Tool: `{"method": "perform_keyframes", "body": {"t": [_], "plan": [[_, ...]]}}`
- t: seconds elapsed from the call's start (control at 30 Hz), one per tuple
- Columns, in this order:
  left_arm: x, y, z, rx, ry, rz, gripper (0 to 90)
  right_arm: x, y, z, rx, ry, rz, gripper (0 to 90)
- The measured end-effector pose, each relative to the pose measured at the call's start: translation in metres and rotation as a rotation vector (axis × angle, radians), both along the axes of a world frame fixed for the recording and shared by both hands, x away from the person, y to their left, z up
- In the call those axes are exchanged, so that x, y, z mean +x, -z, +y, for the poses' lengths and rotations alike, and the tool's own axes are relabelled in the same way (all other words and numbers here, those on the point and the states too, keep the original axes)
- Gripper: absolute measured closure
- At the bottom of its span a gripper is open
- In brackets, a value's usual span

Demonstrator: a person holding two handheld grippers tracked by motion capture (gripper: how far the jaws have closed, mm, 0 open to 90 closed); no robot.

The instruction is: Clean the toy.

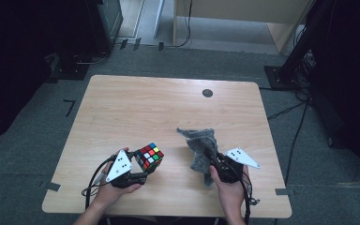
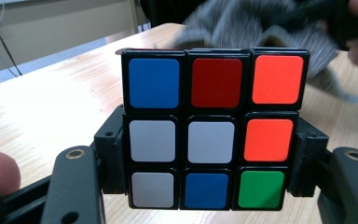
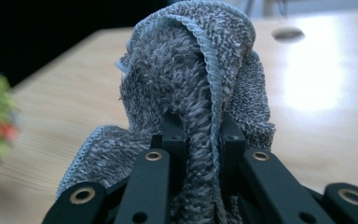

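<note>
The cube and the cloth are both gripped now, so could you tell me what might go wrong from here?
1. The left gripper clamps the cube only at its lower side edges, so a firm wipe might twist it loose.
2. The right gripper pinches just one fold of the cloth; the loose rest could drag on the table or slip out.

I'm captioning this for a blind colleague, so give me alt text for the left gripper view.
A scrambled puzzle cube is clamped between two black jaws above a light wooden table. Behind it, blurred, hangs a grey cloth.
</note>
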State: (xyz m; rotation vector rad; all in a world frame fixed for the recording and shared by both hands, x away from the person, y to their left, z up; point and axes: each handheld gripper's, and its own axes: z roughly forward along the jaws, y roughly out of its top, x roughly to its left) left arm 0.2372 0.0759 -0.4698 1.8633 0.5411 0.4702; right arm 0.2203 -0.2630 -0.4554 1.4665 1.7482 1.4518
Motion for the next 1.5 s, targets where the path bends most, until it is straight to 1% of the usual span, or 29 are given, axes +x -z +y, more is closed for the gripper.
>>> {"method": "perform_keyframes", "body": {"t": [0.1, 0.2, 0.3, 0.37, 0.43, 0.5, 0.6, 0.63, 0.67, 0.7, 0.73, 0.8, 0.87, 0.93, 0.97, 1.0, 1.07, 1.1, 1.13, 1.17, 1.23, 1.27, 1.33, 1.4, 1.43, 1.47, 1.5], "plan": [[-0.002, 0.0, -0.003, 0.013, 0.006, -0.01, 33.3, -0.008, -0.017, 0.008, 0.031, -0.043, -0.039, 79.1], [-0.005, -0.001, -0.008, 0.042, 0.012, -0.034, 33.3, -0.016, -0.032, 0.017, 0.065, -0.092, -0.059, 79.1], [-0.009, -0.001, -0.014, 0.069, 0.029, -0.047, 33.4, -0.023, -0.043, 0.031, 0.08, -0.157, -0.07, 79.1], [-0.013, -0.001, -0.019, 0.081, 0.042, -0.056, 33.3, -0.028, -0.047, 0.042, 0.065, -0.197, -0.072, 79.2], [-0.016, -0.001, -0.025, 0.09, 0.06, -0.062, 33.3, -0.033, -0.05, 0.054, 0.063, -0.232, -0.06, 79.1], [-0.02, -0.001, -0.03, 0.11, 0.07, -0.077, 33.3, -0.036, -0.05, 0.066, 0.07, -0.275, -0.032, 79.0], [-0.025, 0.0, -0.036, 0.113, 0.087, -0.083, 33.4, -0.038, -0.045, 0.081, 0.062, -0.317, -0.002, 78.9], [-0.026, 0.0, -0.038, 0.118, 0.089, -0.085, 33.4, -0.038, -0.042, 0.084, 0.056, -0.322, 0.01, 78.9], [-0.027, 0.0, -0.039, 0.13, 0.079, -0.092, 33.4, -0.037, -0.038, 0.086, 0.051, -0.322, 0.016, 78.9], [-0.028, 0.001, -0.039, 0.14, 0.071, -0.093, 33.4, -0.036, -0.035, 0.087, 0.058, -0.317, 0.02, 78.9], [-0.027, 0.0, -0.038, 0.133, 0.076, -0.088, 33.5, -0.035, -0.032, 0.086, 0.065, -0.311, 0.023, 78.9], [-0.028, -0.001, -0.037, 0.114, 0.082, -0.088, 33.6, -0.032, -0.029, 0.084, 0.06, -0.291, 0.017, 79.1], [-0.029, -0.002, -0.038, 0.108, 0.083, -0.094, 33.6, -0.03, -0.027, 0.079, 0.057, -0.266, 0.012, 79.2], [-0.03, -0.002, -0.039, 0.105, 0.085, -0.095, 33.7, -0.028, -0.025, 0.075, 0.046, -0.236, 0.02, 79.4], [-0.03, -0.002, -0.039, 0.108, 0.086, -0.097, 33.6, -0.026, -0.023, 0.072, 0.037, -0.223, 0.026, 79.4], [-0.031, -0.003, -0.038, 0.102, 0.089, -0.102, 33.6, -0.024, -0.021, 0.069, 0.017, -0.205, 0.035, 79.6], [-0.031, -0.004, -0.036, 0.074, 0.099, -0.104, 33.7, -0.019, -0.018, 0.064, -0.046, -0.163, 0.068, 79.7], [-0.03, -0.005, -0.036, 0.077, 0.094, -0.111, 33.7, -0.017, -0.017, 0.06, -0.051, -0.148, 0.075, 79.7], [-0.03, -0.005, -0.036, 0.086, 0.085, -0.113, 33.7, -0.016, -0.017, 0.056, -0.038, -0.136, 0.078, 79.7], [-0.029, -0.004, -0.035, 0.086, 0.081, -0.109, 33.7, -0.016, -0.019, 0.053, -0.016, -0.131, 0.074, 79.7], [-0.028, -0.004, -0.034, 0.088, 0.077, -0.105, 33.7, -0.022, -0.028, 0.051, 0.032, -0.146, 0.046, 79.6], [-0.028, -0.004, -0.035, 0.088, 0.076, -0.104, 33.7, -0.026, -0.034, 0.053, 0.039, -0.164, 0.019, 79.6], [-0.028, -0.005, -0.037, 0.093, 0.077, -0.108, 33.7, -0.036, -0.046, 0.062, 0.06, -0.212, -0.015, 79.5], [-0.029, -0.005, -0.041, 0.1, 0.084, -0.113, 33.7, -0.044, -0.053, 0.075, 0.042, -0.26, -0.043, 79.4], [-0.031, -0.006, -0.043, 0.107, 0.093, -0.119, 33.7, -0.047, -0.054, 0.081, 0.031, -0.282, -0.047, 79.4], [-0.032, -0.007, -0.044, 0.099, 0.099, -0.118, 33.7, -0.049, -0.052, 0.086, 0.015, -0.298, -0.044, 79.4], [-0.033, -0.008, -0.045, 0.103, 0.094, -0.118, 33.7, -0.049, -0.05, 0.089, -0.006, -0.303, -0.04, 79.3]]}}
